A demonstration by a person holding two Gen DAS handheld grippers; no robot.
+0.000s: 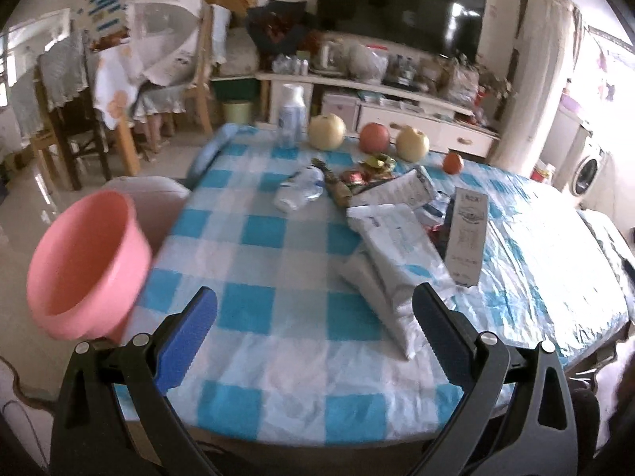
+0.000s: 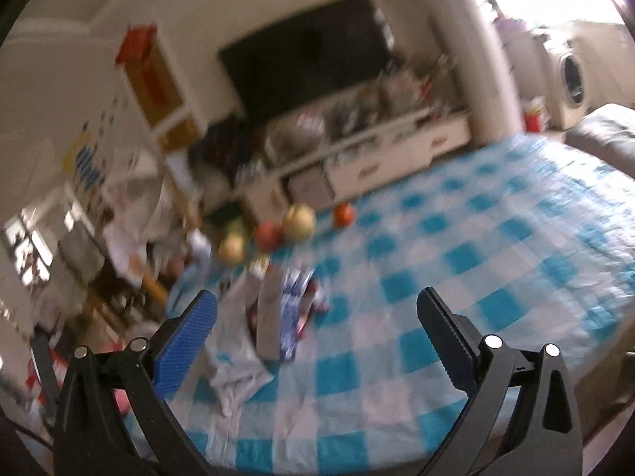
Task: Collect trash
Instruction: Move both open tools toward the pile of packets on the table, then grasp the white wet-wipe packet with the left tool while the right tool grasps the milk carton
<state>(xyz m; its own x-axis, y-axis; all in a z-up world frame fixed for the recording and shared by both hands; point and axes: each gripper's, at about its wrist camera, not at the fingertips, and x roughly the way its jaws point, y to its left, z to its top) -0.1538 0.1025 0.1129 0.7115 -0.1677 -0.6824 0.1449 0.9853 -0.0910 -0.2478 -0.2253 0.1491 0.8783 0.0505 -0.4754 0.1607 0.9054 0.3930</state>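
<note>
The left gripper [image 1: 315, 311] is spread wide and holds nothing above the checked tablecloth [image 1: 278, 246]. A white packet [image 1: 391, 254] lies flat just beyond its right finger, with its long axis running from near to far, and the near end points to the gripper. A crumpled bottle [image 1: 299, 188] lies farther away, near the wrappers [image 1: 367, 170]. The pink basin [image 1: 85, 265] is at the table's left edge. The right gripper [image 2: 317, 309] is also spread and empty; its view is blurred.

No legible text on any packaging.
</note>
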